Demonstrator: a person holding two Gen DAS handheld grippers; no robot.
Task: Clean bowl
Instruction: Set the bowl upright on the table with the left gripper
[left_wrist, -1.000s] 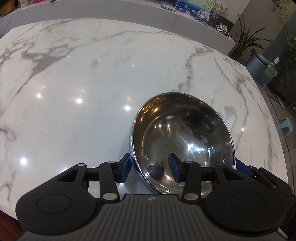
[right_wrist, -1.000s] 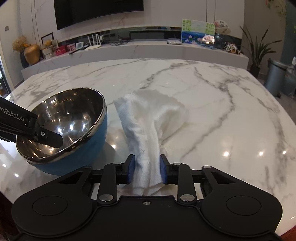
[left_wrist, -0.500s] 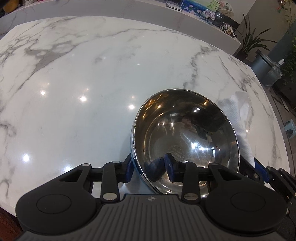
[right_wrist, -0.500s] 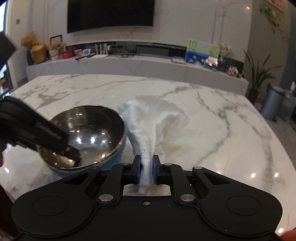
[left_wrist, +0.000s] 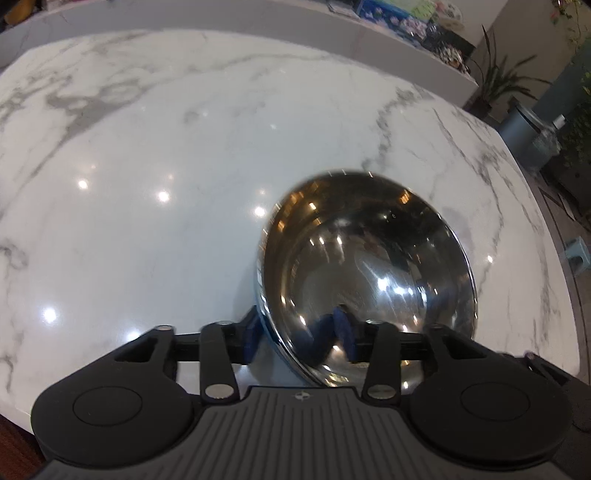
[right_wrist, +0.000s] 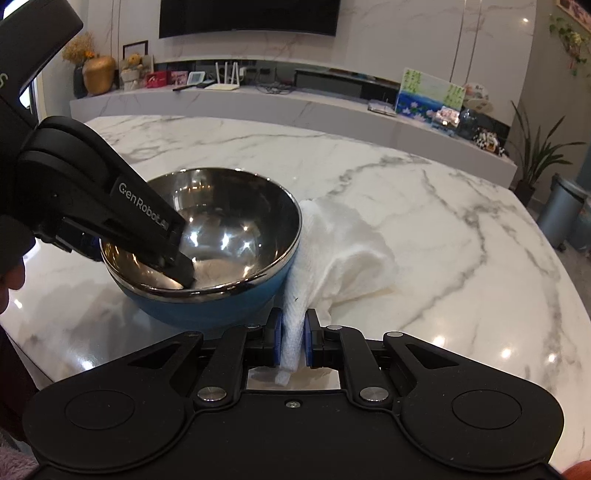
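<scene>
A steel bowl (left_wrist: 369, 273) with a blue outside (right_wrist: 221, 236) sits on the white marble table (left_wrist: 147, 166). My left gripper (left_wrist: 299, 338) is shut on the bowl's near rim, one finger inside and one outside; it also shows in the right wrist view (right_wrist: 181, 264). My right gripper (right_wrist: 292, 341) is shut on a white cloth (right_wrist: 340, 254), which drapes onto the table just right of the bowl and touches its side.
The marble table (right_wrist: 461, 240) ends near my grippers and curves off at the right. Behind it runs a long low shelf (right_wrist: 295, 103) with ornaments. A grey bin (right_wrist: 561, 214) and a potted plant (right_wrist: 535, 158) stand on the floor at the right.
The right gripper with the cloth has moved in closer beside the bowl, the cloth now lying lower against its side. The left gripper stays clamped on the rim; the bowl has shifted slightly.
</scene>
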